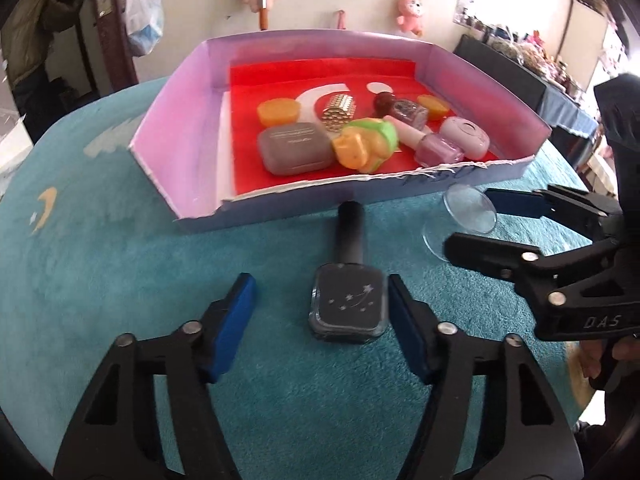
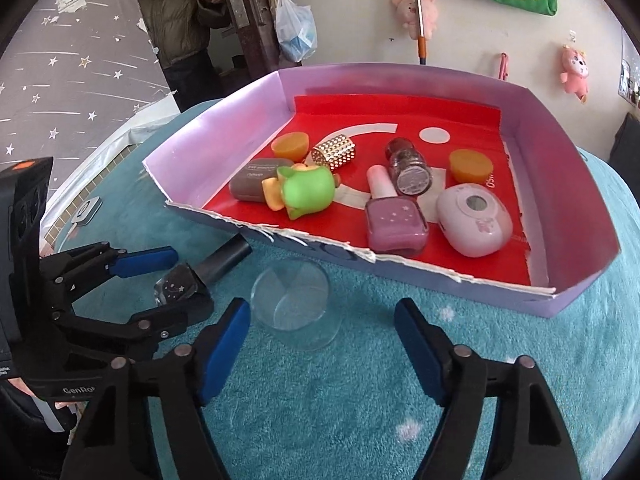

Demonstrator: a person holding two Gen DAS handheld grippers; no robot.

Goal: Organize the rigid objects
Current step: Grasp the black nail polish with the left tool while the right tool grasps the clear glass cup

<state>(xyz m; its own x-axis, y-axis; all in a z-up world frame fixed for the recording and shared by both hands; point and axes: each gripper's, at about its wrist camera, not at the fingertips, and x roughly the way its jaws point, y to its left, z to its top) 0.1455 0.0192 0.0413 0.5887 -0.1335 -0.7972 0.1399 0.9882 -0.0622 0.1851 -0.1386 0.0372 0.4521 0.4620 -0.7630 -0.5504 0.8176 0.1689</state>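
A dark nail-polish bottle [image 1: 347, 305] with a star print and a black cap lies flat on the teal cloth, cap end toward the cardboard tray [image 1: 280, 216]. Beside it a small clear glass jar [image 2: 294, 304] lies tipped on its side, just in front of the tray's torn front wall. Inside the tray lie two orange caps, a grey case [image 1: 294, 148], a studded gold cylinder [image 2: 334, 151], a green-and-orange toy [image 2: 306, 192], two pink polish bottles and a lilac oval case [image 2: 474, 220].

Teal cloth [image 1: 120, 264] — red-lined tray [image 1: 248, 184]
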